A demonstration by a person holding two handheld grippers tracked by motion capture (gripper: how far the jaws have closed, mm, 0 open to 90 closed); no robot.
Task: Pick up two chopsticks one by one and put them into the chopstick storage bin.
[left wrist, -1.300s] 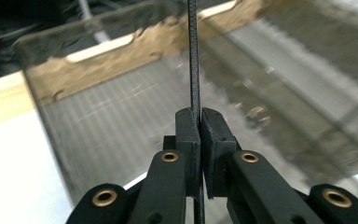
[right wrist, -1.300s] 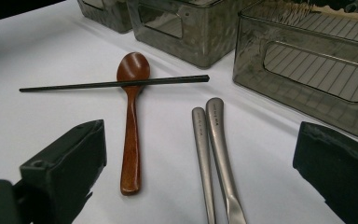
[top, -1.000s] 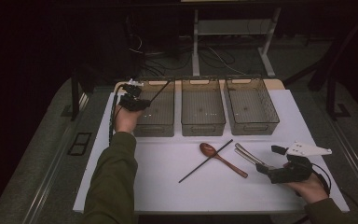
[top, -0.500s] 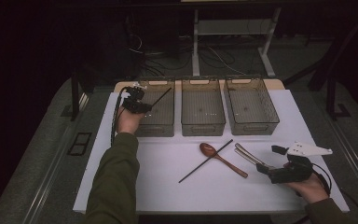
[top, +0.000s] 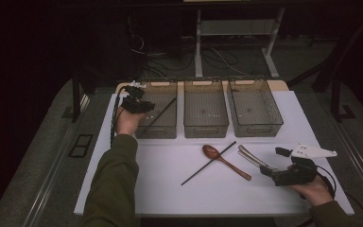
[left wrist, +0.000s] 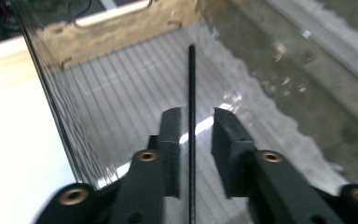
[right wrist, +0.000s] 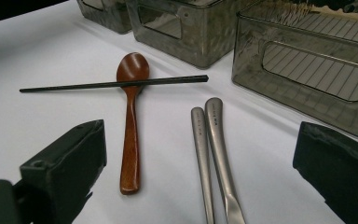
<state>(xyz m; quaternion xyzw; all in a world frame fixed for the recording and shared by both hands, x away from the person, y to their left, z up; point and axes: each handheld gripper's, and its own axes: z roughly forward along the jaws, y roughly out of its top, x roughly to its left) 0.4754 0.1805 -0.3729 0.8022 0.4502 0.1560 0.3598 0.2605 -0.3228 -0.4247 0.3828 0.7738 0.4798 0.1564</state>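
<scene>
1. Chopstick first: a thin black stick with a finely ribbed surface lies slanted in the leftmost of three smoky clear plastic bins, one end propped toward the far rim.
2. My left gripper hangs over that bin with its jaws parted a little; the stick runs through the gap, and neither pad looks to be pressing on it.
3. My right gripper rests low on the white mat, jaws spread wide and holding nothing.
4. Ahead of it lie a second slim black chopstick, laid across the neck of a glossy reddish-brown wooden spoon, and a pair of brushed-metal handles side by side.
5. Handling, as I judge it: both sticks should be light and stiff, but so narrow they could roll or pivot in a loose pinch. I would take hold near the middle, square across the shaft.
6. Varnish probably makes the spoon slick; its straight handle is the place to grip, not the bowl.
7. Metal pieces look smooth and heavier, and lie flat, so getting a jaw under them may be awkward.
</scene>
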